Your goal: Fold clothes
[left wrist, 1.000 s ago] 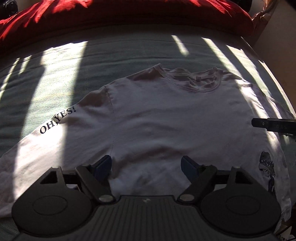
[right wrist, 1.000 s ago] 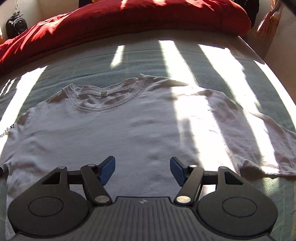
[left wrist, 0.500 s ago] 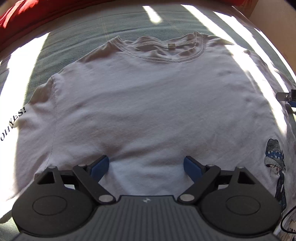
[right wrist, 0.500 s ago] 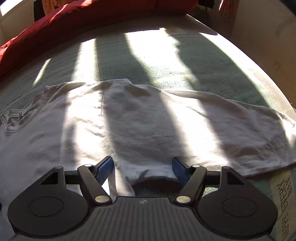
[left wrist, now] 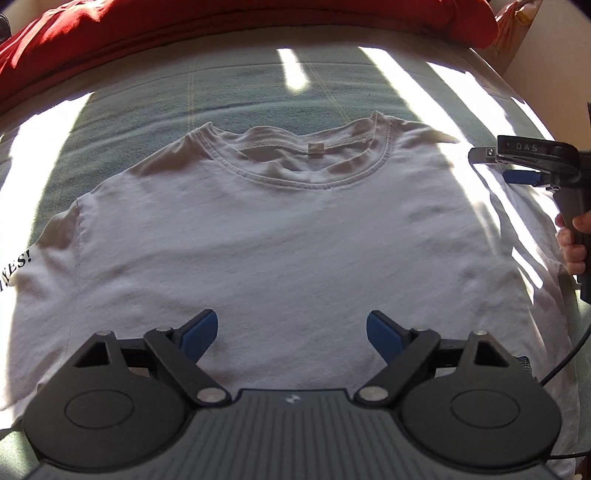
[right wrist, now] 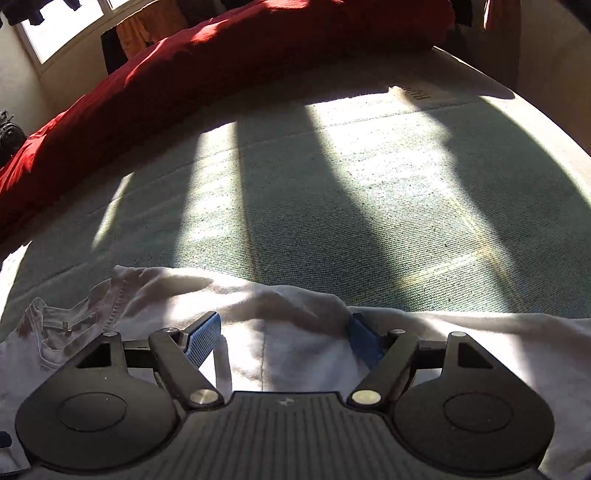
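A white T-shirt (left wrist: 295, 236) lies spread face up on the green bed cover, its collar (left wrist: 314, 162) toward the far side. Black lettering shows on its left sleeve (left wrist: 22, 266). My left gripper (left wrist: 291, 328) hovers open over the shirt's lower chest with nothing between its blue pads. My right gripper (left wrist: 517, 166), held by a hand (left wrist: 572, 243), sits at the shirt's right shoulder. In the right wrist view its jaws (right wrist: 282, 325) are opening, and the shoulder cloth (right wrist: 280, 317) lies between them, a raised fold against the right pad. The collar (right wrist: 74, 314) is to its left.
A red duvet (left wrist: 258, 22) is bunched along the far side of the bed. Bare green cover (right wrist: 351, 192) stretches beyond the shirt's shoulder in bands of sun and shadow. A printed sheet (right wrist: 417, 96) lies at the far right. The bed's right edge drops off near a wall.
My left gripper shifted from the shirt's left side to its middle. My right gripper moved from the chest out to the right shoulder, came lower, and its jaws spread wider.
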Demonstrator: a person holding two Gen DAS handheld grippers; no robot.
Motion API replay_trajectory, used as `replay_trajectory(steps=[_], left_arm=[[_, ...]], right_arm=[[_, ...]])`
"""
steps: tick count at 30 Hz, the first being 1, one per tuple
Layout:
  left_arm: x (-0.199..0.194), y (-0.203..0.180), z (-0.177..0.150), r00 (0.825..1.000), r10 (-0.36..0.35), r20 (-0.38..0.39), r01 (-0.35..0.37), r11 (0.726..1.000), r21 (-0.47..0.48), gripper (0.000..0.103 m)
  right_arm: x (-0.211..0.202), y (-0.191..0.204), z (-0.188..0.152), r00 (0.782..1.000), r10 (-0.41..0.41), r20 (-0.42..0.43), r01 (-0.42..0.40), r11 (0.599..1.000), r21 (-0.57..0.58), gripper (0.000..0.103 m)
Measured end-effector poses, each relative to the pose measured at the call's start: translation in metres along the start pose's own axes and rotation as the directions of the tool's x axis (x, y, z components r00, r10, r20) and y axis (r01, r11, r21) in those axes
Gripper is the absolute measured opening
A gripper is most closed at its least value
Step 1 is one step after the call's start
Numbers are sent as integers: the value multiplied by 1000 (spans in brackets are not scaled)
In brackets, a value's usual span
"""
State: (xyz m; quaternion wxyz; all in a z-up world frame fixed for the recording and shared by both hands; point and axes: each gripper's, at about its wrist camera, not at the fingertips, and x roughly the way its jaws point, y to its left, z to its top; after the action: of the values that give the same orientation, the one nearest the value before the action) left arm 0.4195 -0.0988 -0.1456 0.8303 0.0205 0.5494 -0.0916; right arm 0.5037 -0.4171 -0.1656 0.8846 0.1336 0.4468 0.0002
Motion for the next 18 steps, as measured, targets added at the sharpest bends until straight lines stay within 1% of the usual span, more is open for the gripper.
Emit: replay_trajectory(steps=[1, 4, 8, 12, 16, 18], left_arm=[[1, -1, 1, 1000, 9, 4, -9, 1000, 11, 88], [4, -3, 3, 1000, 30, 1, -30, 999, 25, 88], [-1, -4, 6, 1000, 15, 6, -15, 1000, 15, 88], [-7, -10, 10, 1000, 13, 11, -14, 999, 38, 88], [-14, -16, 13, 1000, -5, 15, 4, 999, 51, 88], [-16, -20, 14, 1000, -2, 19, 1, 998, 60, 88]], right_arm=[[2, 0, 5, 1000, 1, 3, -1, 1000, -7, 88], [-2, -4, 16, 999, -15, -29, 15, 1000, 9, 88], [-26, -6, 21, 994, -84, -69, 85, 996, 15, 88], [-48, -11, 22, 991, -105, -86, 110, 992, 54, 88], [-58, -14, 20, 988, -116, -105, 123, 991, 61, 88], [-60, -17, 17, 987, -111, -115, 120, 990, 69, 88]])
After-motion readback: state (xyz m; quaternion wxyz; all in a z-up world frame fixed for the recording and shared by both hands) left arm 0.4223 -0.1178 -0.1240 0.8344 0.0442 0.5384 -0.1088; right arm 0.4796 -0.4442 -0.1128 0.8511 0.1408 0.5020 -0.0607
